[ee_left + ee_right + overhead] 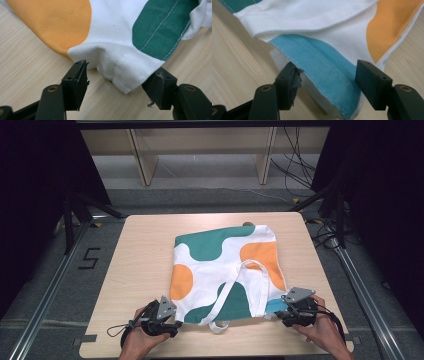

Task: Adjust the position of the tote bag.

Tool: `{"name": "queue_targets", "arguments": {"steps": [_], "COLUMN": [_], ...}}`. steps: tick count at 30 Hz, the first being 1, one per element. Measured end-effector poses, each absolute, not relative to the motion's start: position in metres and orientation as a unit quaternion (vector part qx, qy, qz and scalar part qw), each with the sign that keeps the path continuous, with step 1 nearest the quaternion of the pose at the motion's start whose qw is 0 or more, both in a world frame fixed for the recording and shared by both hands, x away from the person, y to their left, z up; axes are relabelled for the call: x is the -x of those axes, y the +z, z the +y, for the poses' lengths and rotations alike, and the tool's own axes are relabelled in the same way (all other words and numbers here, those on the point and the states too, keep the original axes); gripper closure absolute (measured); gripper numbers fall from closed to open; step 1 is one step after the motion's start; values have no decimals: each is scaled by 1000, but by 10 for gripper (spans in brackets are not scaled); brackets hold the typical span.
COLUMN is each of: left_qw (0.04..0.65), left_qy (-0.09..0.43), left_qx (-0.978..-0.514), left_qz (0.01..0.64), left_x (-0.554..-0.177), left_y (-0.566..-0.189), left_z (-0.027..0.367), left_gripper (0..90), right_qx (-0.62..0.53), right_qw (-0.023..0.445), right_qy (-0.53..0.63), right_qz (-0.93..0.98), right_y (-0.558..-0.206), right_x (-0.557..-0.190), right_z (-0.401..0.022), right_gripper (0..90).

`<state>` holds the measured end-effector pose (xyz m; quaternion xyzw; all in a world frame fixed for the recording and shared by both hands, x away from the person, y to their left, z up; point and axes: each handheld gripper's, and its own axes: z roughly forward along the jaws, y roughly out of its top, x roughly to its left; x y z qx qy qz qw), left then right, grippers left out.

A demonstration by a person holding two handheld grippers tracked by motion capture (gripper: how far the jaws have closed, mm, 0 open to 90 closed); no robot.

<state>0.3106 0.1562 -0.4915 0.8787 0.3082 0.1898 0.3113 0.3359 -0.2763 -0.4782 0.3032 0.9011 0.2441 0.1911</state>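
A white tote bag with green and orange blobs lies flat on the wooden table, its white strap looping toward the near edge. My left gripper is at the bag's near left corner. In the left gripper view that white corner lies between the open jaws of the left gripper, bunched a little. My right gripper is at the near right corner. There a light blue hem runs between the open jaws of the right gripper, close to both pads.
Bare table surface surrounds the bag on the left, far and near sides. Behind the table stand wooden shelf legs and loose cables. Metal rails run along both sides on the floor.
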Motion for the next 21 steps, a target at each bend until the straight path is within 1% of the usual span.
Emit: {"name": "queue_targets", "arguments": {"steps": [1, 2, 3, 6, 7, 8, 9, 10, 11, 12, 13, 16, 19, 20, 21], "left_qw": [319, 317, 318, 316, 316, 329, 331, 331, 327, 327, 323, 328, 325, 326, 330], "left_qy": [189, 193, 191, 189, 189, 185, 190, 190, 200, 200, 203, 204, 210, 212, 212], "left_qx": [-872, -873, -872, -875, -875, -868, -869, -869, -869, -869, -871, -872, -873, -873, -873], "left_qz": [321, 318, 319, 315, 315, 322, 314, 314, 313, 313, 309, 302, 296, 294, 289], "left_x": [-310, -311, -312, -313, -313, -313, -313, -313, -313, -313, -313, -311, -310, -310, -309], "left_y": [-493, -493, -493, -495, -495, -496, -495, -495, -494, -494, -493, -490, -487, -485, -481], "left_z": [155, 156, 157, 157, 157, 156, 158, 158, 159, 159, 160, 161, 160, 161, 162], "left_gripper": [390, 392, 392, 427, 446, 457, 481, 515, 536, 555, 555, 668, 730, 730, 750], "right_qx": [-300, -287, -287, -288, -301, -304, -306, -306, -304, -304, -296, -298, -298, -296, -301], "right_qw": [196, 207, 207, 216, 215, 218, 217, 217, 220, 220, 223, 223, 222, 222, 221], "right_qy": [240, 234, 234, 233, 234, 238, 247, 247, 258, 258, 262, 266, 273, 276, 286], "right_qz": [902, 906, 906, 903, 899, 896, 894, 894, 890, 890, 891, 889, 887, 887, 883], "right_y": [-479, -481, -481, -485, -485, -483, -481, -481, -477, -477, -476, -475, -474, -473, -472], "right_x": [-336, -337, -337, -340, -340, -340, -340, -340, -339, -339, -340, -339, -338, -338, -338], "right_z": [-275, -273, -273, -273, -274, -275, -276, -276, -279, -279, -280, -279, -279, -279, -281], "right_gripper": [386, 389, 389, 481, 533, 589, 638, 638, 684, 684, 696, 734, 750, 766, 775]}}
